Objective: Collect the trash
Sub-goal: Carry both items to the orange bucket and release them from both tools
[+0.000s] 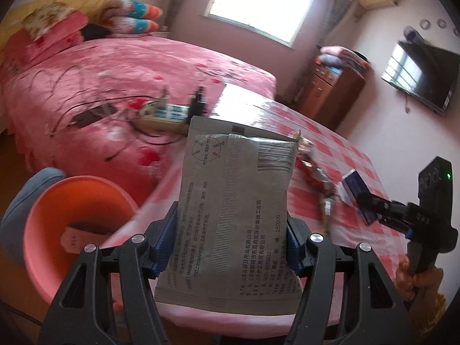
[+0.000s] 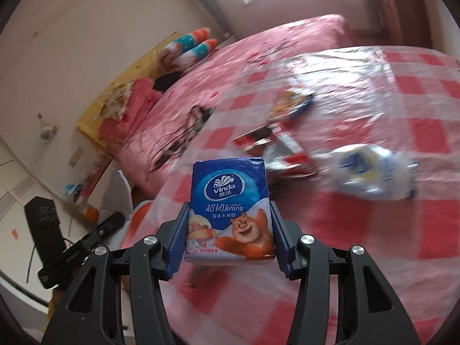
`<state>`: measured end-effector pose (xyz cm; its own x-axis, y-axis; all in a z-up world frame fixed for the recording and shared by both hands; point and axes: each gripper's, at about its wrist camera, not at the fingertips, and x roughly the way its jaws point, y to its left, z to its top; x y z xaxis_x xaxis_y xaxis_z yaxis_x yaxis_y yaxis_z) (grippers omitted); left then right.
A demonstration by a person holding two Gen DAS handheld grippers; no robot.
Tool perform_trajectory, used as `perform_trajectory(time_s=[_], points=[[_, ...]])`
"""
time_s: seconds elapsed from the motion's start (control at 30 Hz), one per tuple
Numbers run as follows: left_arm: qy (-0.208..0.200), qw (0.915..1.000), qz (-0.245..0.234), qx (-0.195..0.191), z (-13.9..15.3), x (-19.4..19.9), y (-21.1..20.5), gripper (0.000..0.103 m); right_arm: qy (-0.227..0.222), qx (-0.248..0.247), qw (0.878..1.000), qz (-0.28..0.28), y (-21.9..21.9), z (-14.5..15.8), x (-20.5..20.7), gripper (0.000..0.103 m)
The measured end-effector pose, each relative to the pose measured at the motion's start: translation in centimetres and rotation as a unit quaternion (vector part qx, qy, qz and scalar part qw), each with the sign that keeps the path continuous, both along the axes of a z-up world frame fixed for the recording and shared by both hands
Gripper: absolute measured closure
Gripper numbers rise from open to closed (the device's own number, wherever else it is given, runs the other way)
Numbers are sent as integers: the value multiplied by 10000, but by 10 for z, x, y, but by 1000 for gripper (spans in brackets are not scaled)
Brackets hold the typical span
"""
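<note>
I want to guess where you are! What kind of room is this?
Most likely a bedroom in a home: a bed with a pink bedspread and folded quilts, a wall-mounted TV, and a wooden cabinet.

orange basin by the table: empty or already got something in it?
Not empty. The left wrist view shows a pale flat packet lying inside the orange basin; what it is, cannot tell.

We see daylight pouring from the far window [image 1: 263, 5], blown out to white in both views. Glare streaks the glossy checked tablecloth [image 2: 402, 230]. Fisheye bending curves the edges into dark corners. Motion blur smears the background; the near held packets stay sharp.
</note>
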<state>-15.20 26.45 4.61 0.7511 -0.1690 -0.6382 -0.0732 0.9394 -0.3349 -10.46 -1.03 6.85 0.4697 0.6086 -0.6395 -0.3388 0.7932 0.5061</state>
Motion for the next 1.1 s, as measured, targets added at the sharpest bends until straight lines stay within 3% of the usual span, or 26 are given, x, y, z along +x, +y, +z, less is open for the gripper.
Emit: perform_trajectory(time_s=[0.33, 0.63, 0.73, 0.77, 0.8, 0.9, 1.1], points=[[220, 9948, 990, -73, -25, -22, 78, 39, 72, -194, 9915, 1281, 118, 4, -7, 50], [565, 9829, 1727, -298, -59, -30, 134, 38, -38, -286, 9780, 2068, 205, 8, -12, 50], [727, 9768, 1983, -351, -69, -34, 146, 31, -62, -248, 9747, 2219, 233, 8, -13, 48], [798, 9738, 2098, -374, -74, -35, 151, 29, -36, -235, 9733, 2285, 243, 5, -12, 47], [847, 9723, 2143, -382, -77, -37, 154, 27, 8, -202, 9722, 2334, 250, 2, -11, 37], [962, 9671, 2326, -377, -83, -42, 162, 22, 196, -96, 9722, 2330, 264, -9, -7, 25], [977, 9645, 2436, -285, -83, -47, 172, 19, 336, -56, 9817, 1876, 238, -11, -2, 18]])
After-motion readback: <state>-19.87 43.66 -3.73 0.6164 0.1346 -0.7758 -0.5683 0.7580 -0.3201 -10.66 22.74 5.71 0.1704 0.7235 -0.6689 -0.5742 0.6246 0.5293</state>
